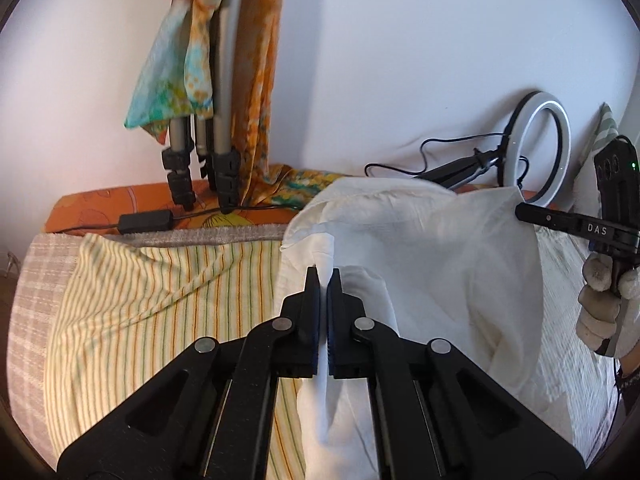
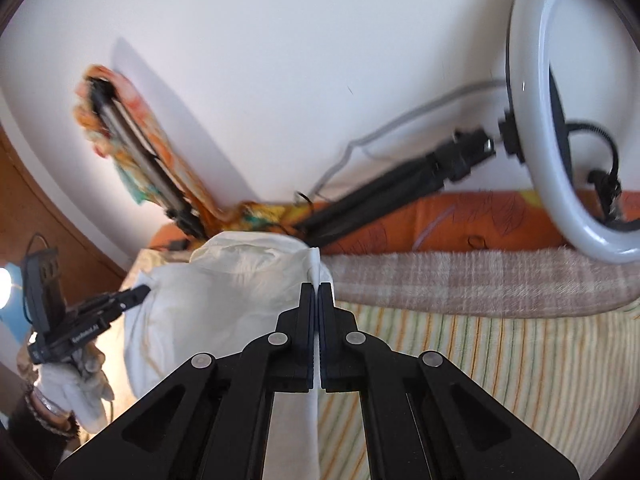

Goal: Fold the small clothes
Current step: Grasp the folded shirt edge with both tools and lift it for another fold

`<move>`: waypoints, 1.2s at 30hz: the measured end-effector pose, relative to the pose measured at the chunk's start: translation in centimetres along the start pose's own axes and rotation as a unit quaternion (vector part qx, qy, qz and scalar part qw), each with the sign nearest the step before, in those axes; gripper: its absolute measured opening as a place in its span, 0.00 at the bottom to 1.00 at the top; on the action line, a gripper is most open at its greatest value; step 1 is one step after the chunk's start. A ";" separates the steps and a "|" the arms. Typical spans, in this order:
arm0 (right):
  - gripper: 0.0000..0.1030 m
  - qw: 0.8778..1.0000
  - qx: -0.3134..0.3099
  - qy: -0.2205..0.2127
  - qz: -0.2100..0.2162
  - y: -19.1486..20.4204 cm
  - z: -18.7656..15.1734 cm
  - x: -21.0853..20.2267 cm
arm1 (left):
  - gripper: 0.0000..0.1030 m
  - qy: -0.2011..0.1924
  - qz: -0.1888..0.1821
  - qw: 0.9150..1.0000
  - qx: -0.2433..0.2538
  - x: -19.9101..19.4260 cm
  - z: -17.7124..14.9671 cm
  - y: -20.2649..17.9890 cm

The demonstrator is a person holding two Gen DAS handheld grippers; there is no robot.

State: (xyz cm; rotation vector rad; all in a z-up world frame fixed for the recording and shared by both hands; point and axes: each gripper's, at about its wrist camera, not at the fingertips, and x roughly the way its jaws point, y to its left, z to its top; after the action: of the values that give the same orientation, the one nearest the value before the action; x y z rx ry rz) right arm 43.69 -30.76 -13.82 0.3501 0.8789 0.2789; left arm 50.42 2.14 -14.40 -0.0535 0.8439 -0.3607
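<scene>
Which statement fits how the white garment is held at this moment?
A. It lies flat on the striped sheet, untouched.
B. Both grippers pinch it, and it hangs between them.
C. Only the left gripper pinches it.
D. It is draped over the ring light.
B: the left gripper and the right gripper are each shut on an edge of the white garment, which hangs between them above the striped sheet.

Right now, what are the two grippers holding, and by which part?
Both hold the white garment: the left hand-held gripper and the right hand-held gripper each pinch a bunched edge, lifting it above the striped sheet.
</scene>
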 end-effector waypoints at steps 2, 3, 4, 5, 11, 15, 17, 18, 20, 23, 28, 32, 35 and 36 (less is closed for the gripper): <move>0.00 1.000 -0.009 -0.002 -0.007 0.6 -0.1 -0.8 | 0.00 -0.006 0.002 1.000 0.006 -1.2 0.0 -0.5; 0.00 1.000 -0.008 -0.006 -0.005 0.7 -0.2 -1.2 | 0.00 -0.012 0.005 1.000 0.010 -1.8 0.0 -0.8; 0.00 1.000 -0.010 -0.011 -0.004 0.9 -0.3 -1.6 | 0.00 -0.018 0.007 1.000 0.012 -2.5 0.0 -1.1; 0.00 1.000 -0.010 -0.016 -0.002 1.0 -0.4 -2.0 | 0.00 -0.021 0.008 1.000 0.011 -3.1 -0.1 -1.1; 0.00 0.999 -0.004 -0.039 0.017 1.6 -1.2 -5.5 | 0.00 -0.038 0.006 0.999 0.023 -6.8 -1.0 -2.8; 0.00 0.998 -0.012 -0.050 0.023 2.4 -2.9 -8.7 | 0.00 -0.051 0.002 0.998 0.026 -9.1 -2.3 -3.8; 0.00 0.998 -0.018 -0.052 0.027 3.0 -4.1 -10.2 | 0.00 -0.055 0.004 0.998 0.031 -10.4 -3.4 -4.5; 0.00 0.998 -0.025 -0.053 0.026 3.5 -4.7 -10.9 | 0.00 -0.057 0.002 0.998 0.032 -10.9 -3.8 -4.7; 0.00 0.998 -0.032 -0.056 0.026 4.1 -6.0 -12.3 | 0.00 -0.064 0.002 0.997 0.032 -12.3 -4.9 -5.3; 0.00 0.997 -0.045 -0.057 0.029 5.2 -8.2 -14.3 | 0.00 -0.072 -0.003 0.997 0.023 -14.3 -7.2 -5.7; 0.00 0.995 -0.082 -0.054 0.021 6.7 -13.0 -17.2 | 0.00 -0.070 0.003 0.997 0.039 -17.0 -12.2 -7.1; 0.00 0.993 -0.109 -0.047 0.012 7.5 -17.7 -18.6 | 0.00 -0.049 0.002 0.998 0.046 -18.2 -15.9 -7.4; 0.00 0.993 -0.116 -0.034 0.007 7.4 -21.1 -19.2 | 0.00 -0.025 0.008 0.998 0.059 -19.0 -18.8 -7.5; 0.01 0.992 -0.122 -0.030 0.000 7.4 -22.2 -19.3 | 0.00 -0.013 0.007 0.998 0.064 -19.3 -19.7 -7.6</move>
State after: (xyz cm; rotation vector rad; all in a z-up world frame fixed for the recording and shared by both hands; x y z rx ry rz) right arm 13.71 -27.32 -10.38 0.1304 0.7750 0.3695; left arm 21.91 3.36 -12.22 0.0657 0.7927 -0.3989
